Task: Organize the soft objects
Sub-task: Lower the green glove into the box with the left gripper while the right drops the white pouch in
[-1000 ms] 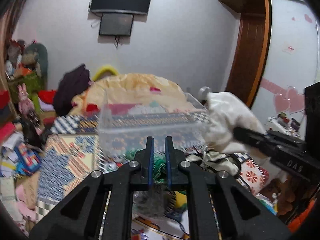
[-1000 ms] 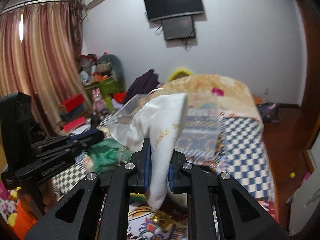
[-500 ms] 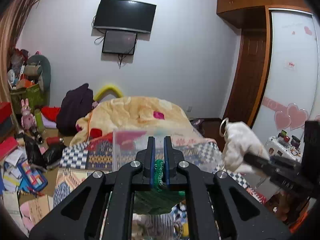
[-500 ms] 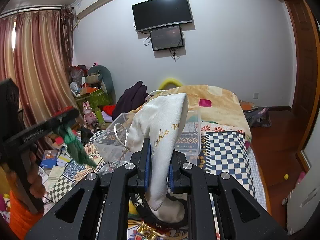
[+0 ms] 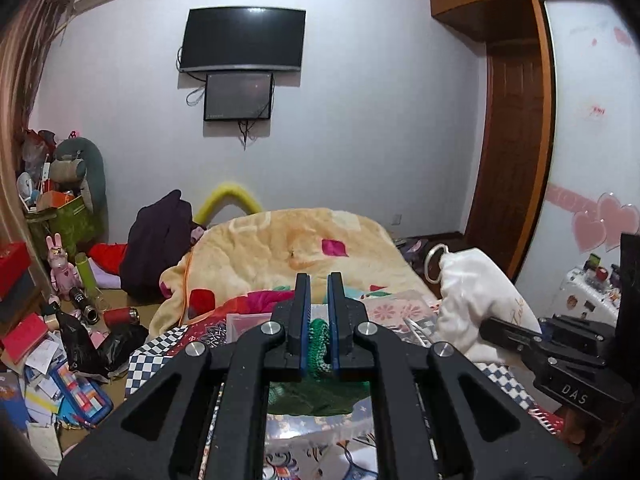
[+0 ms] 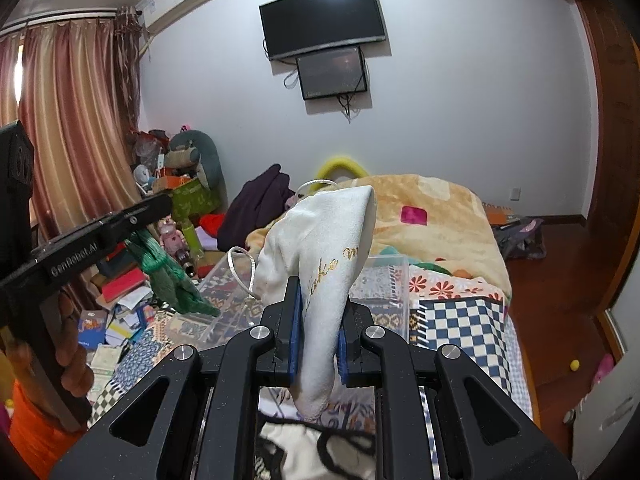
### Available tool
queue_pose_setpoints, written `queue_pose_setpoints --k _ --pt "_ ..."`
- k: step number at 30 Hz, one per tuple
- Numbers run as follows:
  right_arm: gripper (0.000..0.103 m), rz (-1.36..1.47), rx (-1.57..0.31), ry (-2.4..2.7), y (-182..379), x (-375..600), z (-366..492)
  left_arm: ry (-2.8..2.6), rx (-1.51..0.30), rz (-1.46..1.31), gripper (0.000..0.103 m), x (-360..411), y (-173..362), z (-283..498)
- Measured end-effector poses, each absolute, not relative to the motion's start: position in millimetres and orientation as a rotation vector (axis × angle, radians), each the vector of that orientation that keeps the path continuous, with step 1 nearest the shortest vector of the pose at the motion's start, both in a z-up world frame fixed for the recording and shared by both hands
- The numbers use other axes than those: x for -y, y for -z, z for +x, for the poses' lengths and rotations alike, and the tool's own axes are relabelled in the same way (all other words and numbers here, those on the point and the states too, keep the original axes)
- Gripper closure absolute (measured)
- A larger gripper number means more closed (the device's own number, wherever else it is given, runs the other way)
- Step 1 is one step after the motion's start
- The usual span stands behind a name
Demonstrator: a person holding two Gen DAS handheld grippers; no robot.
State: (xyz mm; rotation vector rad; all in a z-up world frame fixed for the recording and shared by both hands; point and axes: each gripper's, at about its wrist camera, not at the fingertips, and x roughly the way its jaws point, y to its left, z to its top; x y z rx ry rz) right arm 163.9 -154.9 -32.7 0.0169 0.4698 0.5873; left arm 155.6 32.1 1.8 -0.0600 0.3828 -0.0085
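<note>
My left gripper (image 5: 318, 282) is shut on a green knitted piece (image 5: 319, 344) that hangs below its blue pads, lifted above the bed. In the right wrist view the same left gripper (image 6: 158, 206) shows at the left, the green knit (image 6: 168, 276) dangling from it, with a hand (image 6: 72, 360) on its handle. My right gripper (image 6: 320, 304) is shut on a white cloth pouch (image 6: 320, 232) with gold lettering and a cord loop. That pouch (image 5: 476, 292) also appears at the right of the left wrist view. A clear plastic box (image 6: 384, 280) sits on the bed behind both.
A yellow blanket (image 5: 288, 248) is heaped at the far end of the patterned bed. Books, boxes and toys (image 5: 48, 340) litter the floor at the left. A wooden wardrobe (image 5: 516, 160) stands at the right, and a television (image 5: 242, 38) hangs on the far wall.
Both grippers have risen and drawn back from the clear box, each carrying its item. The green knit now hangs free of the bed, and the box looks lower and farther off.
</note>
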Motion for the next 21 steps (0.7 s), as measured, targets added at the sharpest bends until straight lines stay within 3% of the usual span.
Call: queue_pose_setpoints --k 21 --pt "0.088 -0.077 -0.775 -0.601 85.8 118.9 226.4 0.008 -0.684 -0.075 0.093 -42.8 90.4 234.6"
